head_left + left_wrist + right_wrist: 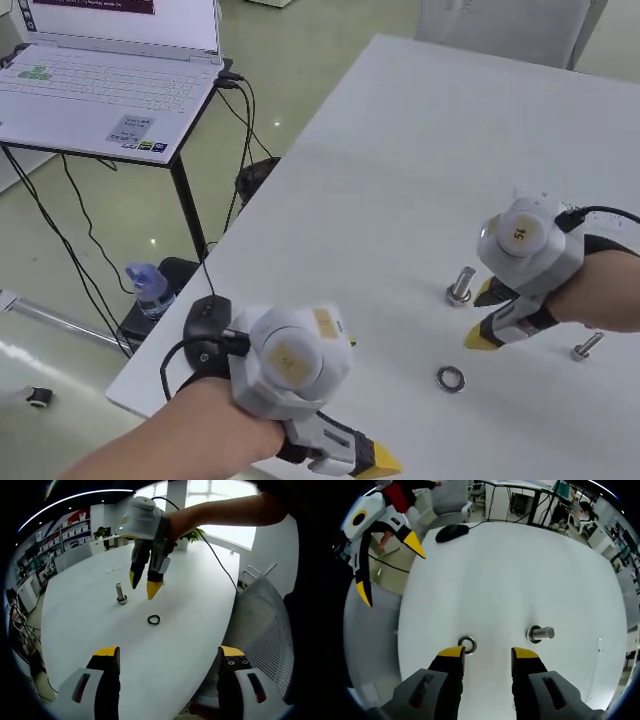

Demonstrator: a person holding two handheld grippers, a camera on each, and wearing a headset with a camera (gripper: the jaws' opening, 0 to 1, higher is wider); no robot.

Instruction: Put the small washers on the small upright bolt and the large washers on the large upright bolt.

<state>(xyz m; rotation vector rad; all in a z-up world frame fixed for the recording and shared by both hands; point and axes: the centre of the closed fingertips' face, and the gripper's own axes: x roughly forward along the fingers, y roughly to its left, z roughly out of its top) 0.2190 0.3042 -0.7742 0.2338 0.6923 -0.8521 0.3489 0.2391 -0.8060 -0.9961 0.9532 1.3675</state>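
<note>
The person held the left gripper, a white hand tool with yellow-tipped black jaws, low over the near edge of the white oval table. Its jaws were spread wide, with nothing between them. The right gripper, of the same make, hung farther in over the table. Its jaws were parted by a moderate gap, held nothing and pointed down at the surface.

A silver metal washer lay flat on the table, just beside one jaw tip of the right gripper; I could not tell whether they touched. The silver upright bolt stood on the table close to the same gripper, apart from the washer. A smaller silver bolt sat near the person's right wrist, looking tilted.

A black computer mouse rested at the table's edge. An open white laptop sat on a stand beside the table.
</note>
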